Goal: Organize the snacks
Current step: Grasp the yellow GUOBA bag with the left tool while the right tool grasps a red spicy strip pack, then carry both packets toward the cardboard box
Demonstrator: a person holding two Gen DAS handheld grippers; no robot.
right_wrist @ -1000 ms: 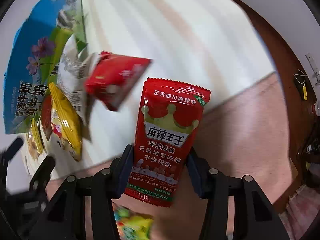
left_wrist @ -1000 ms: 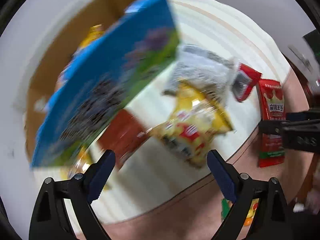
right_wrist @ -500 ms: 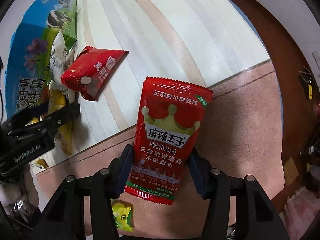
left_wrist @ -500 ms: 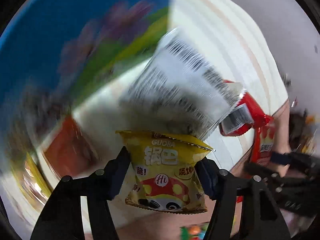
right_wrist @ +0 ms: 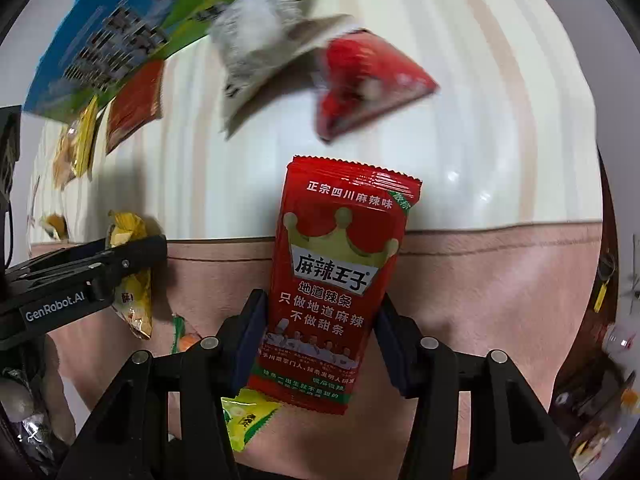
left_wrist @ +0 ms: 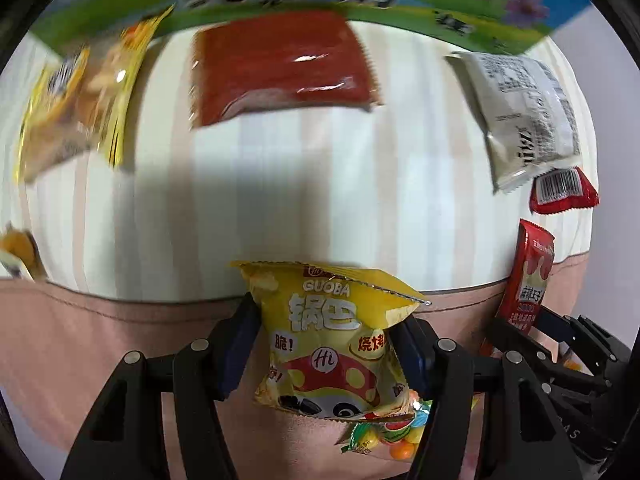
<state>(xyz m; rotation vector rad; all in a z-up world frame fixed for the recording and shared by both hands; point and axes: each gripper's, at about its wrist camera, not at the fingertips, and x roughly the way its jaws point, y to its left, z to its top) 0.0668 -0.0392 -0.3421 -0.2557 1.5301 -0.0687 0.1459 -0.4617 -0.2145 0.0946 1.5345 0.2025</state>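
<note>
Between left gripper (left_wrist: 326, 344) fingers: yellow packet (left_wrist: 332, 340).

Yellow snack bag (left_wrist: 332, 340) and red snack packet (right_wrist: 336, 280) are each held upright; other packets lie flat beyond.

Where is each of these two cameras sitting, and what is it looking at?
Left wrist view: sits on the left gripper, looking along its fingers at the yellow Guoba bag it clamps and the striped cloth beyond.
Right wrist view: sits on the right gripper, looking at the red spicy strip packet it clamps.
Shared: both show the blue milk carton, the white packet, and each other's gripper.
</note>
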